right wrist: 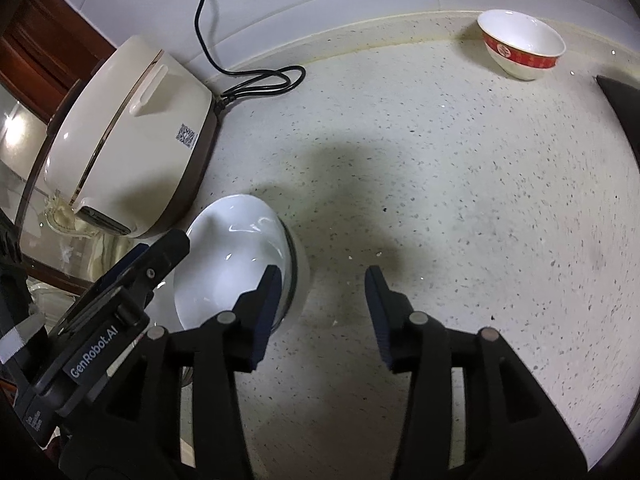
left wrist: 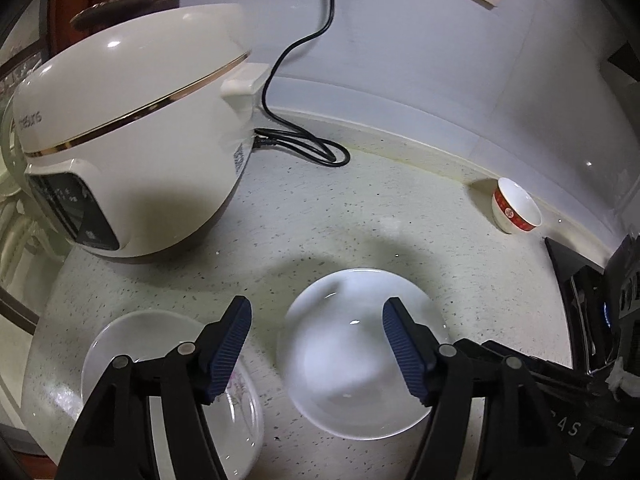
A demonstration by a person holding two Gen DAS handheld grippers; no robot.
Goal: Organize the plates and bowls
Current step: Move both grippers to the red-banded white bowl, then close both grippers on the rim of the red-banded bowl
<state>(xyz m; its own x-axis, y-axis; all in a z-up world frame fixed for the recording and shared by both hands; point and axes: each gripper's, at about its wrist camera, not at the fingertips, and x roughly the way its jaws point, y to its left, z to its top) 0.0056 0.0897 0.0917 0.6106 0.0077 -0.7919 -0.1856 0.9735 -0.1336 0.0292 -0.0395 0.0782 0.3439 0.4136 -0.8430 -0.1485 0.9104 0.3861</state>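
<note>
Both the left gripper and right gripper stand open, holding nothing, over the white plate near the counter's front edge. Judging by that, 1 plate seems placed; next likely comes the red-banded bowl at the back edge.

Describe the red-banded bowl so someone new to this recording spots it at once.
Start at the cream rice cooker on the speckled counter, then follow the back wall away from it. The bowl stands alone there, upright and empty. Unlike the plain white dishes near the grippers, it has a red patterned band.
</note>
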